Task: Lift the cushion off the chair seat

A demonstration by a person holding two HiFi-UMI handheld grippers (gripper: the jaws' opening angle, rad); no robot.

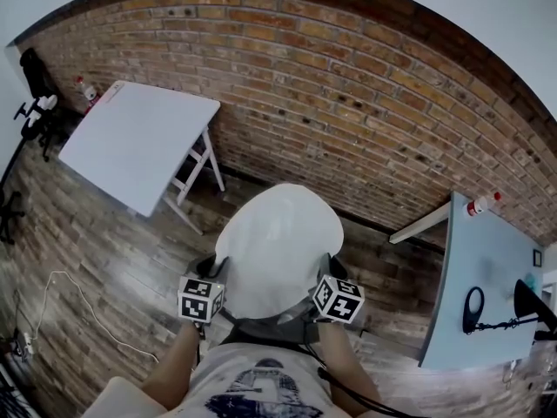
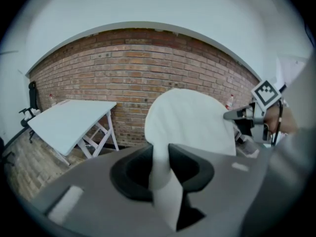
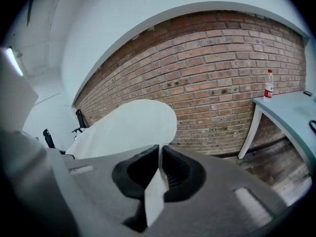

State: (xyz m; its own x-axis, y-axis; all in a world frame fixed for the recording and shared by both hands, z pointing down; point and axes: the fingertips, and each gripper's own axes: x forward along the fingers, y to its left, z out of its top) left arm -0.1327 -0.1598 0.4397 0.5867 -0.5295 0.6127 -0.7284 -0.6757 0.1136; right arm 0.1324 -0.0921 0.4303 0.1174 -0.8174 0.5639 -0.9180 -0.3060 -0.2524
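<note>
- Left desk (image 1: 139, 142): white, its top tilted on a trestle frame. A bottle (image 1: 84, 90) stands at its far corner, its red label too small to read.
- Left gripper (image 1: 218, 270): jaws clamped on a fold of the cushion (image 1: 278, 249) at its left edge. Its own view shows the white cloth pinched between the pads and hanging out below them.
- The cushion is white and rounded, held up in the air between both grippers, in front of the person.
- Right gripper (image 1: 329, 270): jaws almost together, nipping a thin flap of the cushion's right edge. The left gripper view shows this gripper and its marker cube from the side.
- Right desk (image 1: 487, 259): pale blue-grey, with a second bottle (image 1: 481, 204), red-capped, at its far corner. Only the head view shows a black ring-shaped item (image 1: 473, 308) nearer the front edge.
- Room: brick wall (image 1: 348, 85) behind everything and a wood-plank floor (image 1: 104, 251). A white cable (image 1: 78, 299) lies on the floor at the left, seen in the head view alone.
</note>
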